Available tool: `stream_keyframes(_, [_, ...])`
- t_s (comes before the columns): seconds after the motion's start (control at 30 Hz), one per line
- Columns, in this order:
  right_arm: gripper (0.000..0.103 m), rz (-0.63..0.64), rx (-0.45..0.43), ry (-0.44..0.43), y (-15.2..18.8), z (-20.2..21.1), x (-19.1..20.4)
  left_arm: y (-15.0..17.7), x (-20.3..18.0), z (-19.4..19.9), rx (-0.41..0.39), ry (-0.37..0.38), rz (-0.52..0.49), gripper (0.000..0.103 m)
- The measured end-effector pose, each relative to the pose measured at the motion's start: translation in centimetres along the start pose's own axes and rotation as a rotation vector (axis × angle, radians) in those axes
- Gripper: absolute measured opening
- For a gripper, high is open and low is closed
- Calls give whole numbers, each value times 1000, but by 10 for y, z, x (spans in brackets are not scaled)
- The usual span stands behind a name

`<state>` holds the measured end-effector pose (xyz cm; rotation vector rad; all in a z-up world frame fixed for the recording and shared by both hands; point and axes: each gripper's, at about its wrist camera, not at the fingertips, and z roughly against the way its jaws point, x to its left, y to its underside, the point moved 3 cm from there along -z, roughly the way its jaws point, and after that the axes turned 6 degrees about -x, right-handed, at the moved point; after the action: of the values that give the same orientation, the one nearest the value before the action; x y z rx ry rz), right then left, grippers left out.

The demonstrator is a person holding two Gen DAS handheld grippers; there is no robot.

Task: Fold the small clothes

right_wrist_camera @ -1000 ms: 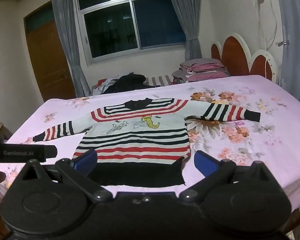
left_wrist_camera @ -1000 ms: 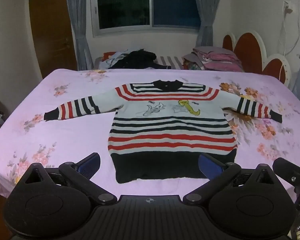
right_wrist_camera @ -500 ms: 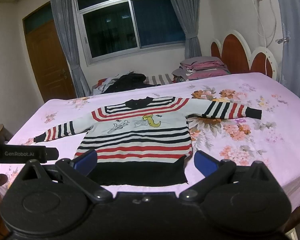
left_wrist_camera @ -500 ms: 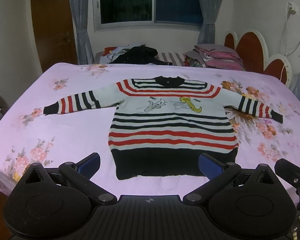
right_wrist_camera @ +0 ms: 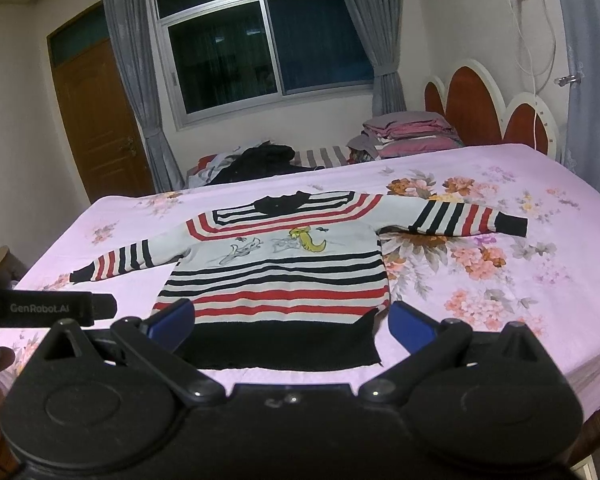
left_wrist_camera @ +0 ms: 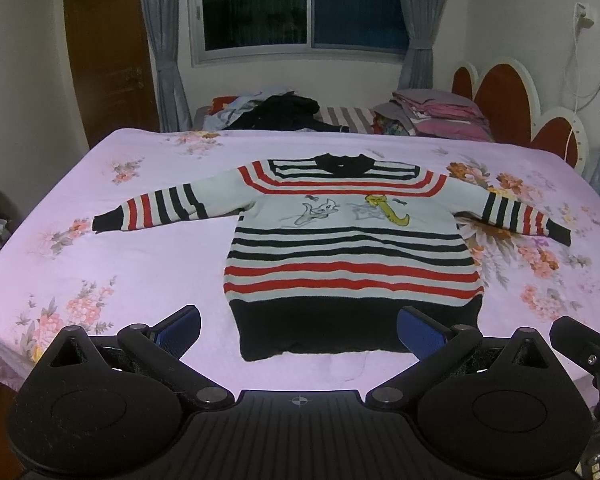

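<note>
Both the left gripper (left_wrist_camera: 299, 330) and right gripper (right_wrist_camera: 290, 322) have edged closer to the striped sweater (left_wrist_camera: 350, 248), jaws spread wide and empty, which lies flat, sleeves out, mid-bed (left_wrist_camera: 120, 264), folding not begun.

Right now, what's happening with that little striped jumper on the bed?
A person holds a two-finger gripper in each hand, about to fold the striped sweater. It lies flat, face up, on the pink floral bedsheet, both sleeves spread out to the sides. The left gripper and right gripper are both open near its black hem, holding nothing. No fold has been made yet. Other clothes are piled on a second bed by the window.
</note>
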<state>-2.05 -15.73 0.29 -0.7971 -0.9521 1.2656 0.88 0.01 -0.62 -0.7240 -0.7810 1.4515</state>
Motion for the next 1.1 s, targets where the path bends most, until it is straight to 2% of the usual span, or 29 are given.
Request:
stream_keyframes(1.07, [103,5,8,-6,0,-3,-3,-3,2,-6,12,3,-4,103])
stream_keyframes(1.1, [103,5,9,-6,0,-3,-3,0,-9,-4,12,2,-8,103])
